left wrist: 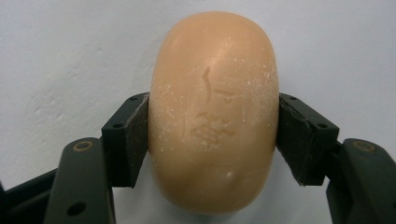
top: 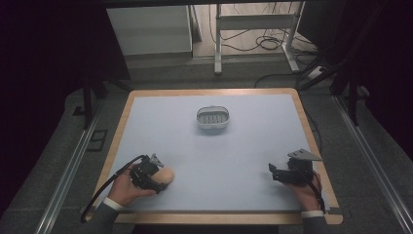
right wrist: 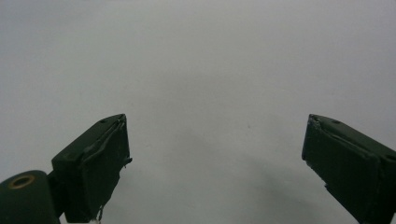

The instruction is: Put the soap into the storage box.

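Observation:
A tan oval bar of soap (left wrist: pixel 213 112) with a stamped mark sits between the two black jaws of my left gripper (left wrist: pixel 213 135), and both pads press on its sides. In the high view the soap (top: pixel 165 176) lies low over the pale blue mat at the front left, with the left gripper (top: pixel 155 178) shut on it. My right gripper (top: pixel 271 171) rests at the front right, jaws wide apart, and in the right gripper view nothing lies between its fingertips (right wrist: pixel 215 154). A white oval soap dish (top: pixel 213 117) with a slotted floor stands at the mat's far middle.
The pale blue mat (top: pixel 209 151) covers a wooden table (top: pixel 311 141) with a bare wood rim. Beyond the far edge are a white cabinet (top: pixel 151 29), a metal frame (top: pixel 253 34) and floor cables (top: pixel 268 44). Dark curtains flank both sides.

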A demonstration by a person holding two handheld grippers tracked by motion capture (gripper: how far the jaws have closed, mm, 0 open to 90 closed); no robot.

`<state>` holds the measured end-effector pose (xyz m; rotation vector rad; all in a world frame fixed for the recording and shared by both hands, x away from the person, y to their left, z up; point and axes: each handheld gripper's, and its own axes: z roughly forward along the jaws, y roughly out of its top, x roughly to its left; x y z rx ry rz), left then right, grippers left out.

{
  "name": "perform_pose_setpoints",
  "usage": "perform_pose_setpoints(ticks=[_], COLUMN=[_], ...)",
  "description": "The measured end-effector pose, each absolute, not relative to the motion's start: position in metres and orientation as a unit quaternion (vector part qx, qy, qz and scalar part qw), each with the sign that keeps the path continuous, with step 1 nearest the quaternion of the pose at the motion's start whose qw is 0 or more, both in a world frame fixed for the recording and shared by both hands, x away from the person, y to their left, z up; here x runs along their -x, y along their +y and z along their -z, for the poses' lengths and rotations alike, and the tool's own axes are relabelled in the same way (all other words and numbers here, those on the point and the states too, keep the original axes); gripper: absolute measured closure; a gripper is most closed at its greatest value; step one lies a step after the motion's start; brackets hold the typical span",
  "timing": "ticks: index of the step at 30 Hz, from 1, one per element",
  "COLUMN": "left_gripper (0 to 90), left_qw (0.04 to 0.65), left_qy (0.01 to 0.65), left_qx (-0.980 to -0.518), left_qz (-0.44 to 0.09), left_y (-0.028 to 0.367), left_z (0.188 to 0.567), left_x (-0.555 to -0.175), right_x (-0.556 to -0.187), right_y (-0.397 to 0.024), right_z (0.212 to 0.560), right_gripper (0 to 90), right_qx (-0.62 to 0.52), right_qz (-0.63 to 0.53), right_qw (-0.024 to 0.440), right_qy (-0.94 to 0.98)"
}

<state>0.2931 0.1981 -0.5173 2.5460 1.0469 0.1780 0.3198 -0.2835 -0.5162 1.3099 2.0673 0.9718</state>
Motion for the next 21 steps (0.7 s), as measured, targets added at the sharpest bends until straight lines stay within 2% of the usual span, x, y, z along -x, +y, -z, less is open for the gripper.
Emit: perform_pose_setpoints(ticks=[21], left_gripper=[32.5], left_qw=[0.215], left_qy=[0.371], left_qx=[-0.901], left_qz=[-0.063], left_y=[0.206], left_z=[0.499], left_x=[-0.304], right_x=[-0.320], right_y=[-0.285], right_z=[0.517], right_gripper=[7.4], right_qx=[-0.483], right_qz=[-0.356], right_qw=[0.253], right_qy=[0.759])
